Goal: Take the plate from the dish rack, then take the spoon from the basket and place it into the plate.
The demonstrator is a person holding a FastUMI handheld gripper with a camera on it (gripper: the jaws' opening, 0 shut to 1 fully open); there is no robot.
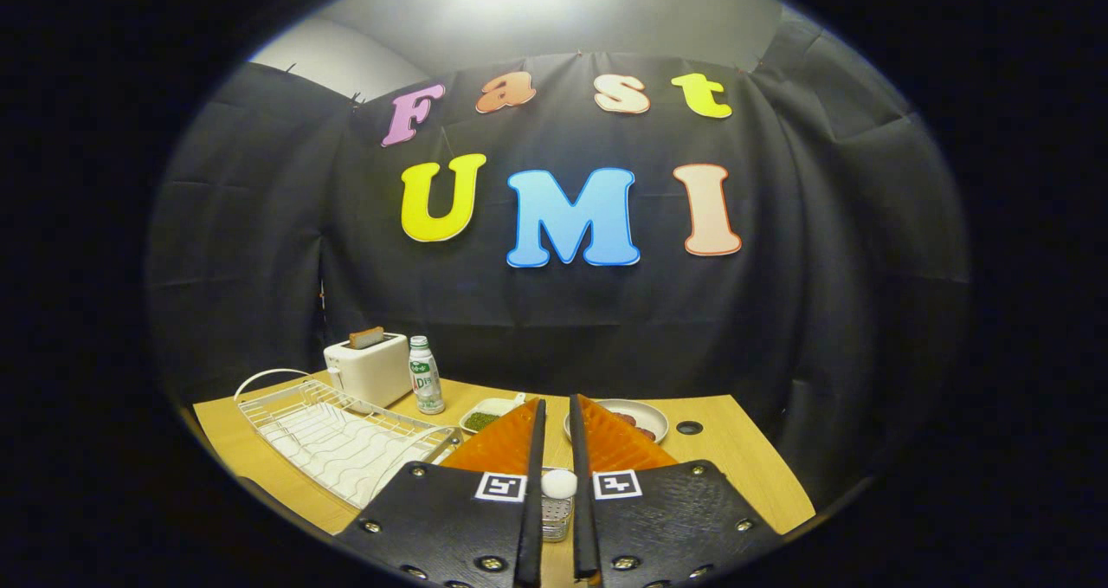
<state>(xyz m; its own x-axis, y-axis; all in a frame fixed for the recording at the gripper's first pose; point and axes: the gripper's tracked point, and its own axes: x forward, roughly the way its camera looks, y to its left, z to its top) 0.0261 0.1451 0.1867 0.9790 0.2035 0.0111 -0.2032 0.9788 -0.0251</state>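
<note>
Between my jaws (pixel 554 423), low in the frame's centre, a white spoon handle tip (pixel 558 483) is pinched above a metal mesh basket (pixel 557 519). Just beyond them on the wooden table (pixel 744 458) lies the plate (pixel 645 415). Lower left sits the white dish rack (pixel 338 436), with a toaster (pixel 368 370) and a bottle (pixel 424 376) behind it.

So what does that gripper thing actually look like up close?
The gripper has two orange, ridged, wedge-shaped fingers, each with a thin black strip along its inner edge. They sit on black textured plates fixed with shiny round bolts. Each plate carries a small square black-and-white marker near the gap. No cables are visible.
</note>
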